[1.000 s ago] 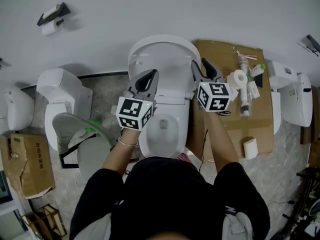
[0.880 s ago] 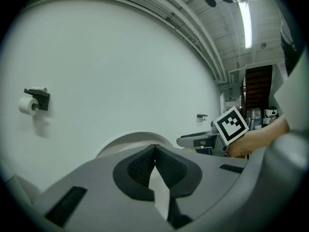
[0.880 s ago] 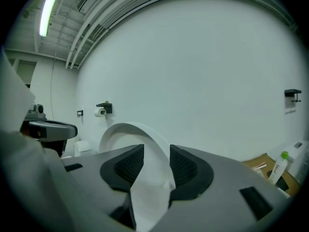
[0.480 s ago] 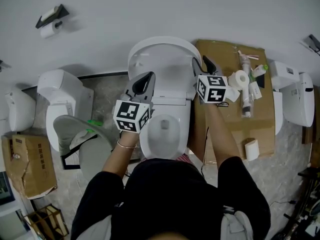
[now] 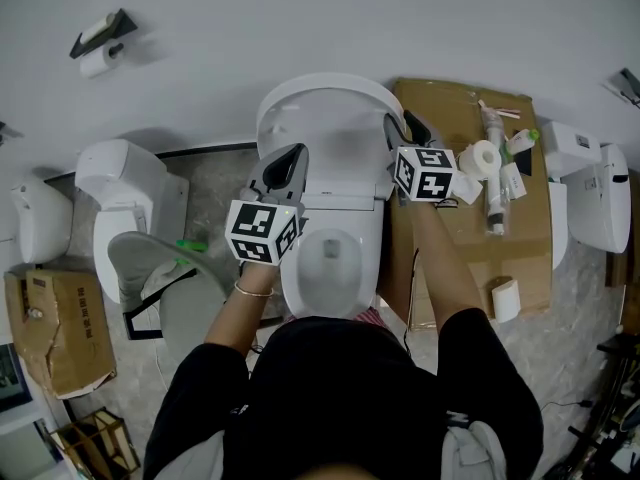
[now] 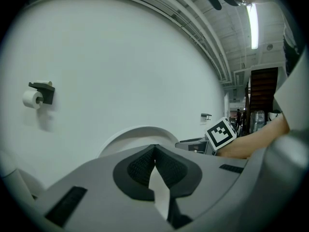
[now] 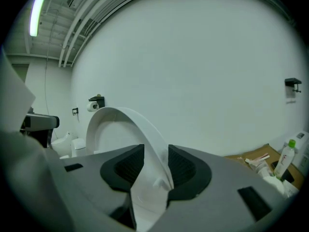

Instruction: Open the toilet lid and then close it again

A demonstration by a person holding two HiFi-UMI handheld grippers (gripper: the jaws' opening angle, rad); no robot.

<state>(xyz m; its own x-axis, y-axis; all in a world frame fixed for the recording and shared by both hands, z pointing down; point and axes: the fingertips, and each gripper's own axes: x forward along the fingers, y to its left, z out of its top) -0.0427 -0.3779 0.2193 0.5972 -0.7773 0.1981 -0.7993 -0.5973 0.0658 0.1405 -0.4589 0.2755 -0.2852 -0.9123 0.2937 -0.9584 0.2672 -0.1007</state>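
The white toilet lid point(image 5: 330, 118) stands raised against the wall, above the open bowl point(image 5: 330, 258). My right gripper point(image 5: 405, 128) is at the lid's right edge. In the right gripper view the lid point(image 7: 120, 124) curves down between the jaws, and the right gripper point(image 7: 155, 163) is shut on that edge. My left gripper point(image 5: 292, 156) hovers in front of the lid's left side. In the left gripper view its tips meet, so the left gripper point(image 6: 154, 151) is shut, with the lid point(image 6: 140, 134) farther off behind it. Only a white sliver shows below the tips.
A flattened cardboard sheet point(image 5: 470, 238) right of the toilet carries paper rolls and bottles. Another toilet point(image 5: 130, 198) stands at the left with a seat leaning on it, and one more point(image 5: 590, 198) at the far right. A paper holder point(image 5: 100, 43) hangs on the wall.
The right gripper has moved up and back onto the lid's right edge. The left gripper has drifted slightly left. The lid has stayed raised.
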